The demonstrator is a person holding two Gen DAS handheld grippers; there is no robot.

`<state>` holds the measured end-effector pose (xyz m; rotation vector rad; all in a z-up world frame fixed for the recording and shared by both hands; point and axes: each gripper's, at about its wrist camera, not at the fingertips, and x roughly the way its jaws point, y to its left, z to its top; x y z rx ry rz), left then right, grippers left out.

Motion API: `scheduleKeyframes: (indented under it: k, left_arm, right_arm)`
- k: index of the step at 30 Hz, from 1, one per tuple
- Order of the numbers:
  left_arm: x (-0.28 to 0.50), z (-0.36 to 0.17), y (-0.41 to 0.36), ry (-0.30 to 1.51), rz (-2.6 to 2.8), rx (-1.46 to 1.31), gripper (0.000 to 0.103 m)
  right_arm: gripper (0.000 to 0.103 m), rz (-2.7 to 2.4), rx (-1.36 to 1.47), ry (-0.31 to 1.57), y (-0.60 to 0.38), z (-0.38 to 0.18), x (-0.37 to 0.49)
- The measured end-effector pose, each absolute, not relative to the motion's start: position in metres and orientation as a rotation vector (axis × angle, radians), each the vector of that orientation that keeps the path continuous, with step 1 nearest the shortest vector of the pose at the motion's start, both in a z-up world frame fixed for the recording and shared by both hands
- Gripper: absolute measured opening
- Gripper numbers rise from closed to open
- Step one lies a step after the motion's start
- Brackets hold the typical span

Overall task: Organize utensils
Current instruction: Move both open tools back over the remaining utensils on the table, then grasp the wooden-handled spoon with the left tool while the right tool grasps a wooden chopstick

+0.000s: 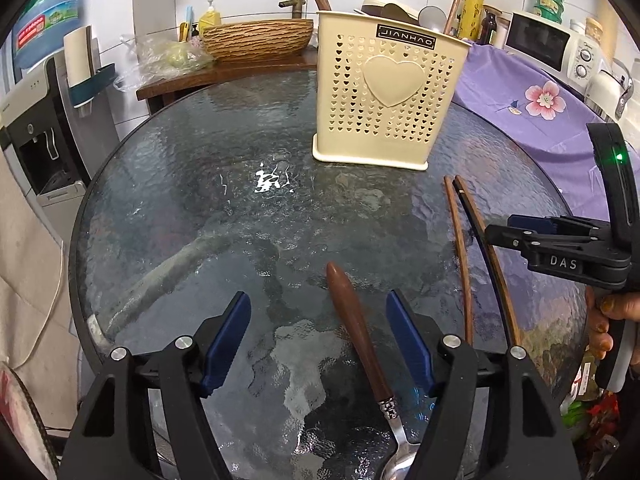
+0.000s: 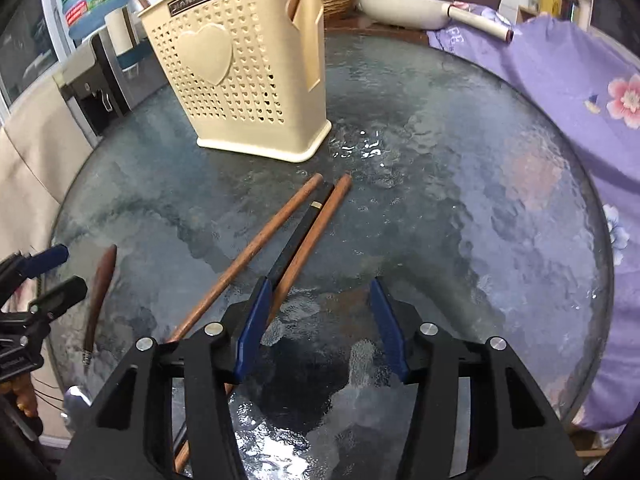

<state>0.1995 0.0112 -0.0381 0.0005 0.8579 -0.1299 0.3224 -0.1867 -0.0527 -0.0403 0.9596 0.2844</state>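
Note:
A cream utensil holder [image 1: 384, 96] with heart holes stands upright on the round glass table [image 1: 200, 200]; it also shows in the right wrist view [image 2: 248, 76]. A spoon with a brown wooden handle [image 1: 356, 328] lies between the open jaws of my left gripper [image 1: 318, 340], untouched; it also shows in the right wrist view [image 2: 100, 288]. Chopsticks [image 2: 280, 244], two brown and one black, lie on the glass right of the spoon [image 1: 464, 260]. My right gripper [image 2: 316, 328] is open just right of them, its left pad beside the black one.
A purple flowered cloth [image 2: 580, 92] covers the surface right of the table. A woven basket [image 1: 256, 38] and bottles stand on a wooden counter behind. A water dispenser [image 1: 44, 132] stands at the left. A microwave [image 1: 556, 46] sits at the back right.

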Motion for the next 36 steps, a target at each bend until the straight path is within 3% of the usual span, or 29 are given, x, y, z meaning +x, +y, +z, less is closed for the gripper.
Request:
scheduleKeyframes:
  k: [8, 14, 16, 22, 34, 36]
  left_arm:
    - [0.201, -0.041, 0.009, 0.869, -0.132, 0.007, 0.068]
    - [0.201, -0.043, 0.01, 0.881, -0.129, 0.014, 0.062]
    - [0.201, -0.044, 0.011, 0.893, -0.132, 0.006, 0.059]
    - [0.203, -0.047, 0.007, 0.937, -0.16, -0.016, 0.05]
    - [0.22, -0.052, -0.023, 1.0, -0.181, 0.035, 0.033]
    - [0.224, -0.052, -0.025, 1.005, -0.182, 0.036, 0.024]
  right_arm:
    - [0.051, 0.252, -0.117, 1.009, -0.176, -0.054, 0.339]
    - [0.036, 0.259, -0.134, 1.03, -0.168, -0.05, 0.351]
    - [0.029, 0.256, -0.134, 1.032, -0.166, -0.048, 0.355]
    - [0.019, 0.251, -0.114, 1.056, -0.163, -0.043, 0.367]
    - [0.013, 0.239, -0.117, 1.082, -0.162, -0.043, 0.388]
    - [0.013, 0.237, -0.113, 1.083, -0.162, -0.043, 0.392]
